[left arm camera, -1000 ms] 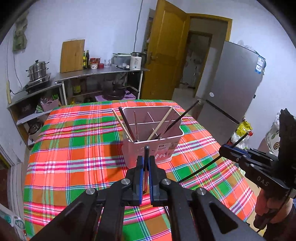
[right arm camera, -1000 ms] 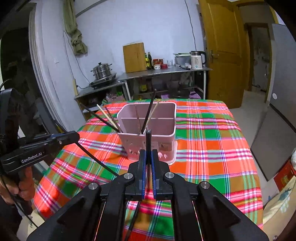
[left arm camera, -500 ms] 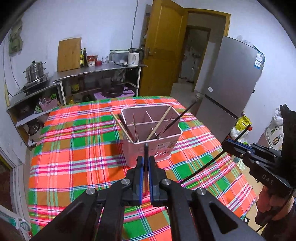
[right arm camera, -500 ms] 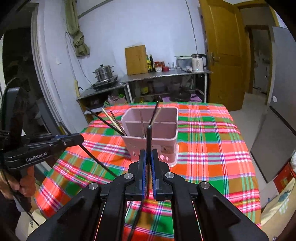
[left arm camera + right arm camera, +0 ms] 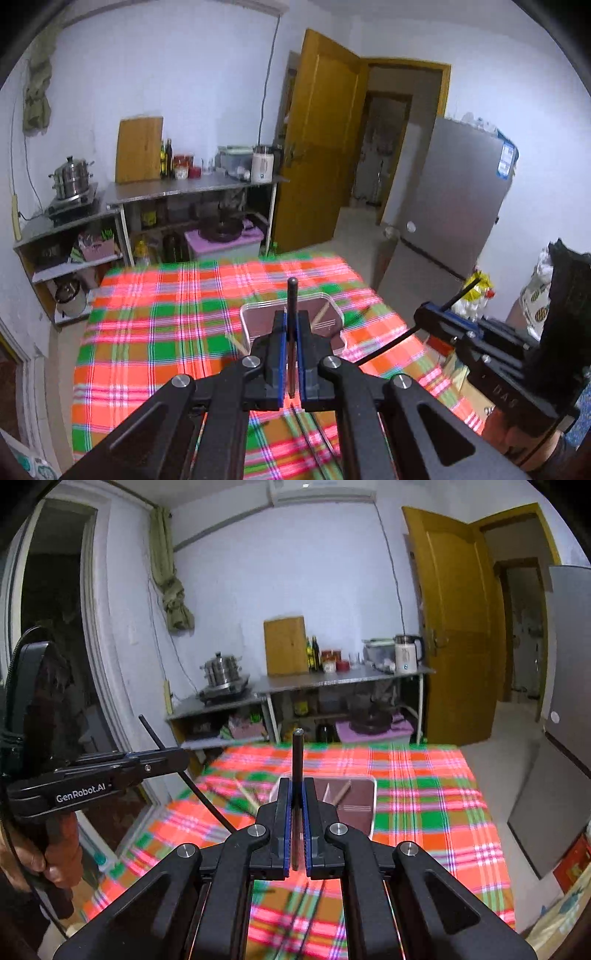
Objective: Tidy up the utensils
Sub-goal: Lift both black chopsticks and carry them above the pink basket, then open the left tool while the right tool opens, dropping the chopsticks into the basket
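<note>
Black chopstick clamped in left hand-held gripper, another chopstick in right hand-held gripper; pink holder ahead below, partly filled, both undelivered.

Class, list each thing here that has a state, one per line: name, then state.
Left gripper: shut on a dark chopstick.
Right gripper: shut on another dark chopstick.
Pink holder: upright on the table, chopsticks leaning inside.
Yellow door: open.
Fridge: closed.
</note>
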`<state>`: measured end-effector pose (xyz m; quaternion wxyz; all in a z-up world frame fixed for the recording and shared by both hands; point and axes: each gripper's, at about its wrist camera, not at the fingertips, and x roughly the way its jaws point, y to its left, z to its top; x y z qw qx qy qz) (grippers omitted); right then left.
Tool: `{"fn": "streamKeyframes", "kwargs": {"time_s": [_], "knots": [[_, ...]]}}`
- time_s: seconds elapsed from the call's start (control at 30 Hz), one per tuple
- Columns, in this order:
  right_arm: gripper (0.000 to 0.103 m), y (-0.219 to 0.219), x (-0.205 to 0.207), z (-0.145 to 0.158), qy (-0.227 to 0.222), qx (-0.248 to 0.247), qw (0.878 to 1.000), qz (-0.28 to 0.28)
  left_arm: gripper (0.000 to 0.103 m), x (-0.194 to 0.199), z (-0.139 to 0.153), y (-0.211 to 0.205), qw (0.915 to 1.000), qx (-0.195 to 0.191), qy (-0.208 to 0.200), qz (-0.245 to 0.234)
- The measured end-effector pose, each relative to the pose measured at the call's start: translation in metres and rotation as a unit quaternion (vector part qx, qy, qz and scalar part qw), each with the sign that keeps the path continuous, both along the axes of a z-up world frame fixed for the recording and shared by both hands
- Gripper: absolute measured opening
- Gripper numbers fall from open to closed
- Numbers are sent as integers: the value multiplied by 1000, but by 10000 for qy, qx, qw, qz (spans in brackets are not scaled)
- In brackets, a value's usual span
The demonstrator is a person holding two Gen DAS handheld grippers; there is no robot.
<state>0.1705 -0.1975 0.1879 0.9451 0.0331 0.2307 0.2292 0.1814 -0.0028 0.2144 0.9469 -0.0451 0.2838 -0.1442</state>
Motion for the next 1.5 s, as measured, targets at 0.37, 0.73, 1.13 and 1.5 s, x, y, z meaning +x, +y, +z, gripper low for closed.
{"fn": "streamKeyframes", "kwargs": {"time_s": [0.37, 0.73, 1.13, 1.5], "knots": [[5, 9, 30, 3, -213, 153, 9994, -221, 4, 42, 3, -2, 9996, -82, -194, 186], [5, 24, 47, -32, 44, -90, 9997, -200, 4, 78, -48, -9, 9996, 75, 221, 150], [5, 37, 70, -70, 584, -405, 9974, -119, 5, 98, -86, -6, 9972, 195, 712, 139], [14, 27, 64, -61, 528, -348, 9978, -181, 7, 81, -76, -2, 9986, 178, 454, 196]]}}
